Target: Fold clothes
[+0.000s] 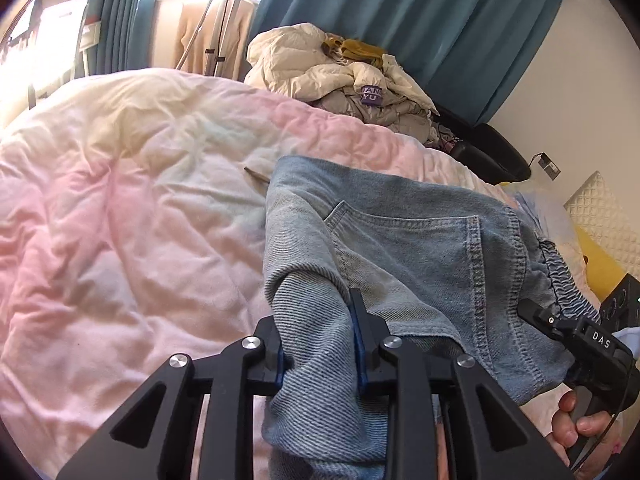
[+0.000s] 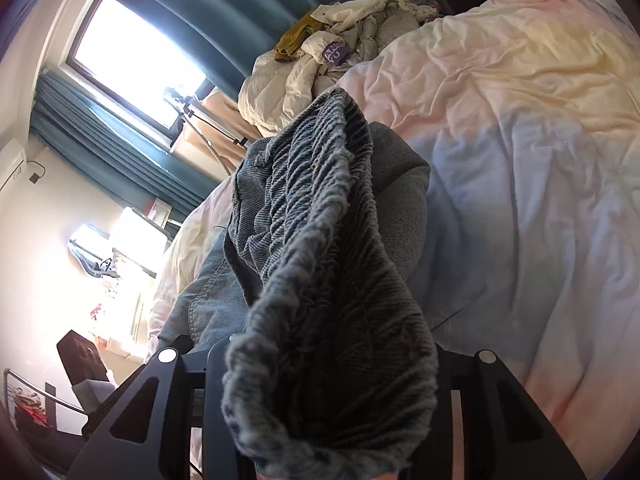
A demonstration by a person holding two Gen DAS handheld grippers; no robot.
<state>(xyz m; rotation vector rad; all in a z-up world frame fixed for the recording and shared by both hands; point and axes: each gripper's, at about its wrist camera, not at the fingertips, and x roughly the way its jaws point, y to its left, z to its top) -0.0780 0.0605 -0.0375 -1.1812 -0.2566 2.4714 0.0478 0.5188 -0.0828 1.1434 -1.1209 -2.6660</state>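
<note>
Currently, the left gripper (image 1: 320,344) has its jaws pinched on a bunched fold of the blue denim jeans (image 1: 400,248); the fabric passes between the blue-lined pads (image 1: 357,336) and hangs down below them. The jeans are raised above the bed and drape across the pink and cream quilt (image 1: 120,208), with a back pocket (image 1: 404,248) facing the left wrist camera and the gathered elastic waistband (image 1: 560,280) toward the right edge of that view. The right gripper (image 1: 532,312) is visible there at the waistband, held by a hand (image 1: 576,432) on its grip. In the right wrist view, the right gripper (image 2: 332,368) has its jaws closed on the ribbed waistband (image 2: 320,264), which fills the space between the two fingers and rises in front of the lens; the pads themselves are hidden by the cloth. Beyond the jeans, a heap of cream and grey clothes (image 1: 344,68) lies at the far side of the bed, in front of a teal curtain (image 1: 420,16). A bright window (image 2: 128,56) appears at upper left in the right wrist view.
</note>
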